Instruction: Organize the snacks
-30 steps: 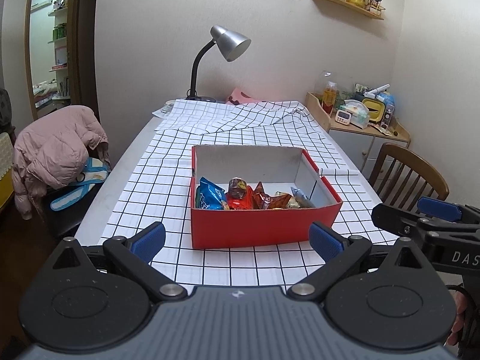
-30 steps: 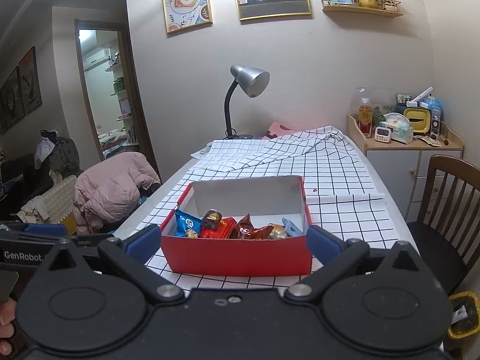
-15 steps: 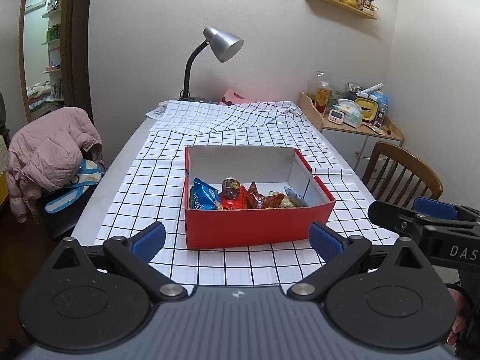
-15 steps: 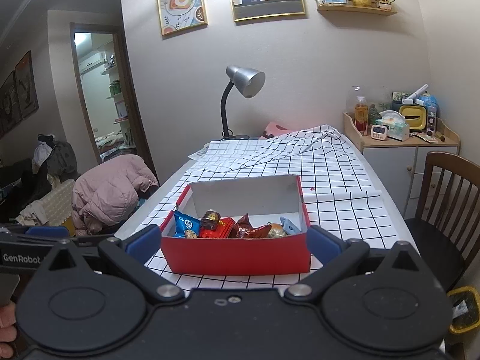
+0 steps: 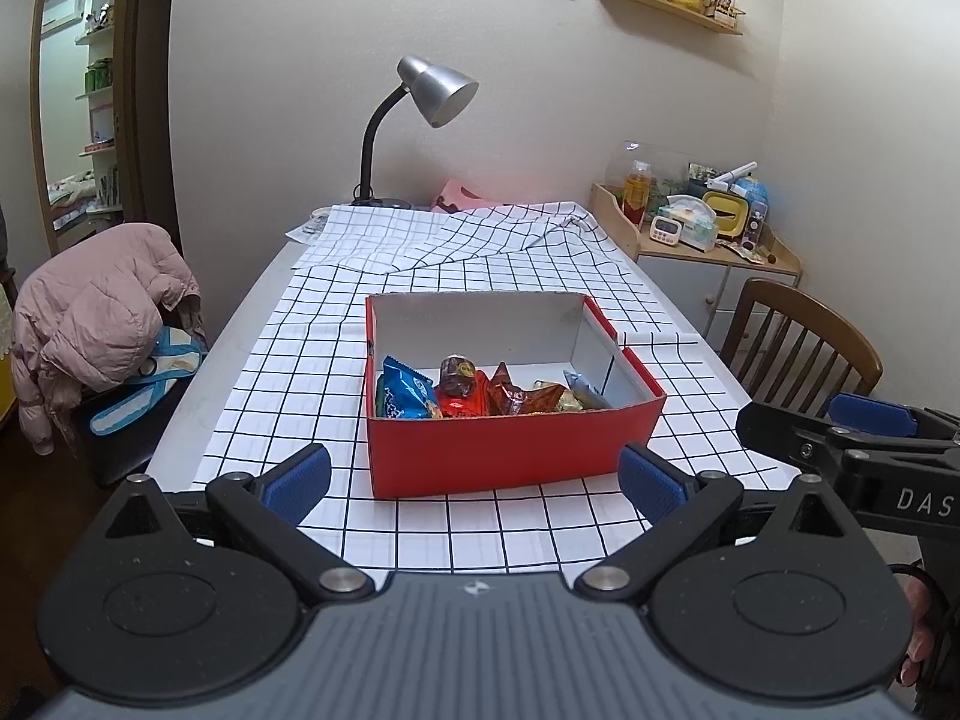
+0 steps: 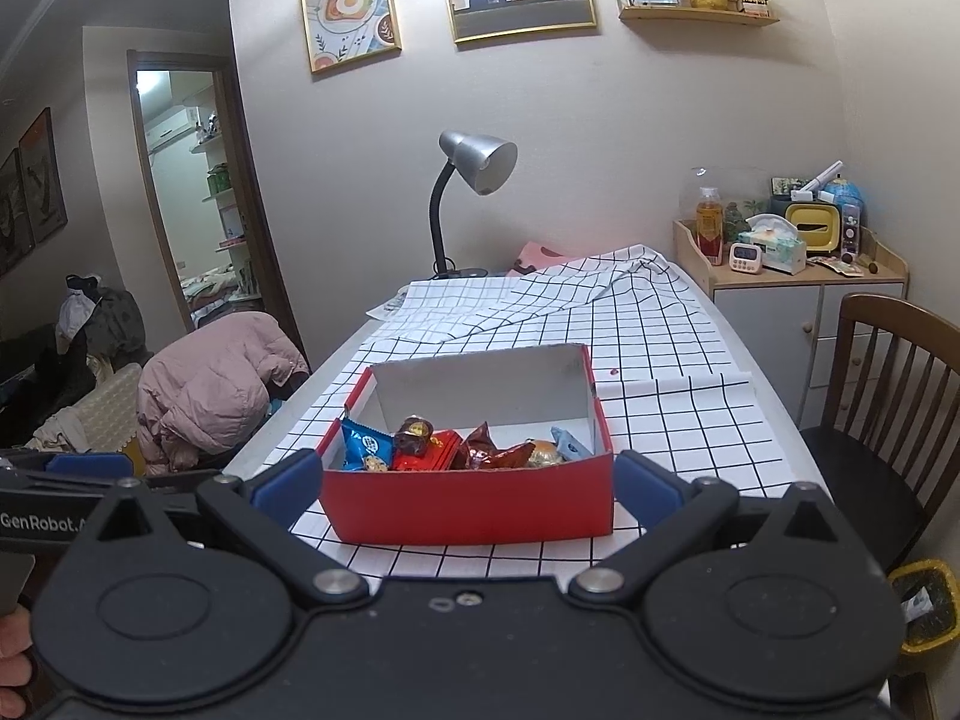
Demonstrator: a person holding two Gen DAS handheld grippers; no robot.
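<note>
Both grippers hang spread and empty — left gripper [image 5: 474, 477], right gripper [image 6: 467, 483] — short of the red box [image 5: 510, 450] on the table [image 5: 252, 312]. The snacks [image 5: 480, 393] crowd its near wall; a reach could snag that rim and shove the box.

"DAS" on right tongs [image 5: 852, 414], "GenRobot" (cut off) on left tongs [image 6: 90, 465]

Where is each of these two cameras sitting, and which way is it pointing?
Left wrist view: rides on the left claw, facing along the table at the red box; the right claw shows at its right edge.
Right wrist view: rides on the right claw, facing the same box; the left claw shows at its left edge.
Both share the box, snacks, lamp and wooden chair.
</note>
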